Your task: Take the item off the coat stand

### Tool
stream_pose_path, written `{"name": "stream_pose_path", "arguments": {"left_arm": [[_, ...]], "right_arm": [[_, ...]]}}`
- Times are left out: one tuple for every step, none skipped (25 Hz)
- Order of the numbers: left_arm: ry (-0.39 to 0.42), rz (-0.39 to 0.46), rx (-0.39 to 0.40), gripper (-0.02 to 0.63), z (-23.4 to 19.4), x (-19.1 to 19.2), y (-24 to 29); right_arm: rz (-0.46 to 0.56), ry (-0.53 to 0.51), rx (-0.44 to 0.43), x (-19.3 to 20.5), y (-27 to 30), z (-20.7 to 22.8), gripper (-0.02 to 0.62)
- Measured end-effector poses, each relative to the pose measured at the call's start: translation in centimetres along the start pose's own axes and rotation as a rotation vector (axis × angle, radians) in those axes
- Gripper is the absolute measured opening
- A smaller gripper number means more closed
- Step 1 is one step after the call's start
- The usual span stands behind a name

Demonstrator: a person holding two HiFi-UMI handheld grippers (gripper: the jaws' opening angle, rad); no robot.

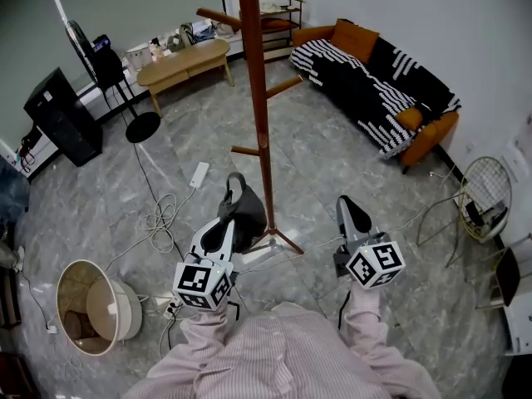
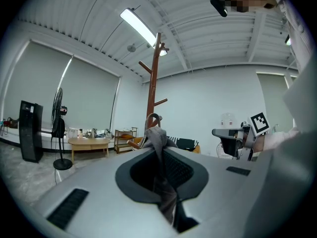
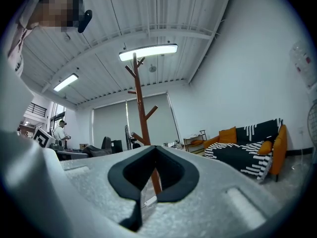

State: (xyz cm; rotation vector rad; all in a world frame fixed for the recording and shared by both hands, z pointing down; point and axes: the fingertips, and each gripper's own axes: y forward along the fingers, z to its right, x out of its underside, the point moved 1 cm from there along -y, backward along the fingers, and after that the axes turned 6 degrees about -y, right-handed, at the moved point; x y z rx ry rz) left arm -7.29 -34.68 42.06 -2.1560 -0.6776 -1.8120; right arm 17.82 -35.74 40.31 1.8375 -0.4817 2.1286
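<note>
Head view is showing the coat stand [image 1: 259, 98] at centre, its visible pegs bare. I am holding the grey fabric item [image 1: 243, 216] near the pole's base, on its left, apparently clear of every peg. The left gripper [image 1: 228, 224] is clamping the fabric. The right gripper [image 1: 352, 213] is pinched together, gripping nothing. I am judging removal done, with only carrying away left.
</note>
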Motion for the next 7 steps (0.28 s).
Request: {"name": "stream_pose_path", "arguments": {"left_arm": [[0.001,-0.001,-0.001,0.017,-0.1,-0.05,-0.06],[0.001,-0.001,-0.003,0.017,-0.17,-0.11,-0.11],[0.001,0.0,-0.004,0.017,-0.19,-0.14,-0.16],[0.001,0.0,-0.006,0.017,-0.17,-0.15,-0.19],[0.0,0.001,-0.008,0.017,-0.12,-0.15,-0.21],[0.0,0.001,-0.009,0.017,-0.05,-0.14,-0.22],[-0.001,0.002,-0.01,0.017,0.02,-0.13,-0.23]], "right_arm": [[0.001,-0.001,0.004,-0.05,-0.03,0.01,0.005],[0.001,-0.002,0.007,-0.11,-0.07,0.03,0.005],[0.001,-0.004,0.01,-0.15,-0.14,0.09,0.005],[0.001,-0.005,0.012,-0.18,-0.23,0.18,0.005],[0.001,-0.006,0.013,-0.2,-0.32,0.28,0.005],[0.001,-0.007,0.014,-0.23,-0.42,0.38,0.005],[0.001,-0.007,0.015,-0.25,-0.52,0.49,0.005]]}}
